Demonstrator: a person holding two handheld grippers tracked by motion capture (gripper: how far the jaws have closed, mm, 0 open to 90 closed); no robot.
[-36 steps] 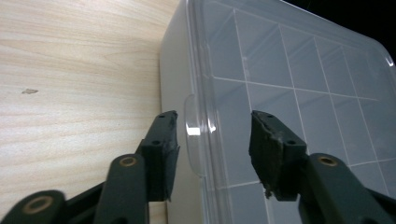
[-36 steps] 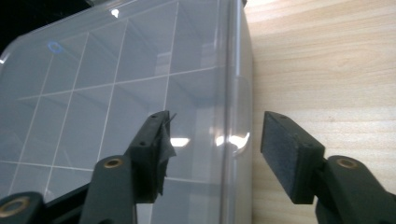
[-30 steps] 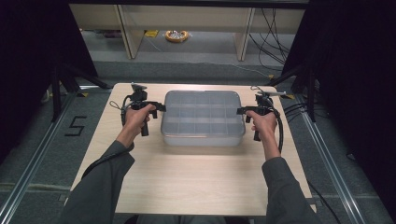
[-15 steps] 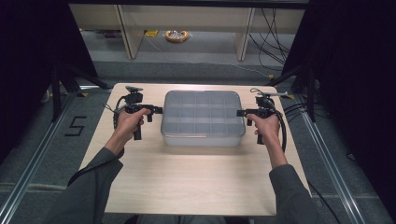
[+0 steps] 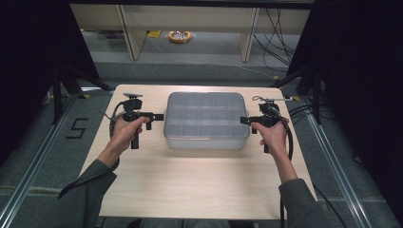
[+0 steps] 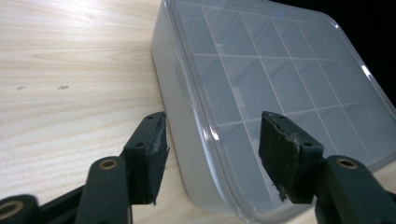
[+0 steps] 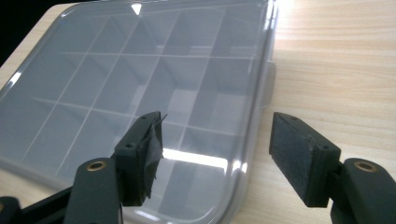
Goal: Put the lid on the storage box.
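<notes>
A translucent plastic compartment box (image 5: 206, 121) with its lid on sits in the middle of the wooden table. My left gripper (image 5: 159, 116) points at the box's left side, with its tips just short of the wall. In the left gripper view the box (image 6: 280, 93) has its rim showing between the open jaws of my left gripper (image 6: 215, 140), which hold nothing. My right gripper (image 5: 243, 120) points at the box's right side. In the right gripper view my right gripper (image 7: 219, 140) is open and empty over the corner of the box (image 7: 140, 70).
The light wooden table (image 5: 199, 180) has bare room in front of the box and narrow strips at either side. Beyond it stand shelf legs, with a yellow ring-like item (image 5: 179, 36) on the floor. Cables (image 5: 304, 111) trail off the right edge.
My left gripper has drawn back a little to the left, away from the box's side. The right gripper has hardly moved. The box stays put.
</notes>
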